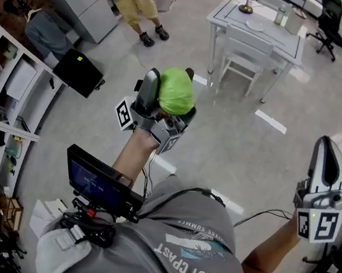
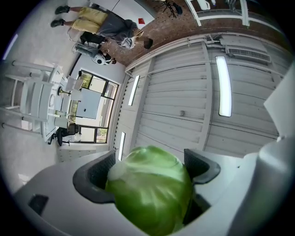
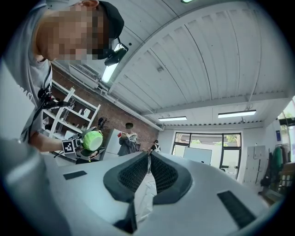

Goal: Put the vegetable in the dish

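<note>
Left gripper (image 1: 169, 80) clasps the one green cabbage (image 2: 150, 193); right gripper (image 3: 148, 161) is clenched empty.

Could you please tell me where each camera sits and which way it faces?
Head view: on the person's head, facing steeply down at the floor; both forearms, left gripper, right gripper.
Left gripper view: on that gripper, tilted up at the ceiling; its jaws clamp a cabbage.
Right gripper view: level toward the windows; shut jaws, the person's torso.
All three show the cabbage.
</note>
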Tool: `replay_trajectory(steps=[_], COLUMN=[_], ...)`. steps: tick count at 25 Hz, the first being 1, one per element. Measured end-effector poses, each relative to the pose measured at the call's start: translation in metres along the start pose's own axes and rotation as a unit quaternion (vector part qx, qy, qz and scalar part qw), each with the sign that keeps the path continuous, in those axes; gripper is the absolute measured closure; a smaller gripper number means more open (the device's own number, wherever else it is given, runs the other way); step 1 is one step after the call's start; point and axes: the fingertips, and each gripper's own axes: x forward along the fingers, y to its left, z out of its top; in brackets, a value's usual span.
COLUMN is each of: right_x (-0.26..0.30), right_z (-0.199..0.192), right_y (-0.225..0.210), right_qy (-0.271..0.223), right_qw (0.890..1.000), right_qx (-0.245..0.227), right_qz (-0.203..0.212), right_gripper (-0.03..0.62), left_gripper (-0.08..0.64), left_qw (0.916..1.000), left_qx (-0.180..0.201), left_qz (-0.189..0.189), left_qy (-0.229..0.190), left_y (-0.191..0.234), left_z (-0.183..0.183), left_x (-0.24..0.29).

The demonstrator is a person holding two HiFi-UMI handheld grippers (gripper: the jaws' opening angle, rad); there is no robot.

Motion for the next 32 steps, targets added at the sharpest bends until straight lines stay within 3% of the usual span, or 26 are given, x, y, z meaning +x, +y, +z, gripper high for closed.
replay_trajectory(steps=[6,19,23,32], right_x=[0.015,0.106,0.137,0.160], right_z=[-0.014,-0.011,-0.028,-0.041], right_y=[-0.014,-0.005,-0.016,-0.047], right_qy=[0.011,0.016,0.022,0.034], right_qw=[1.000,0.999,0.998,0.998], right_qx=[0.007,-0.012,-0.013,-0.009], right_qz=[-0.007,-0.048,-0.055,-0.046], right_gripper=[0.583,0.583,0.583,0.583], left_gripper=[0.091,0.091,0.091,0.091], left_qw=[0.9999,0.9986,0.9980,0.9981], left_qx=[-0.005,-0.037,-0.048,-0.052], left_qz=[0.011,-0.010,-0.007,0.003], left_qy=[0.004,0.037,0.039,0.033], left_y=[0.020,0.054,0.089,0.121], left_z=[0.007,0.094,0.116,0.118], left_x=[0.011,0.047,0.059,0.083])
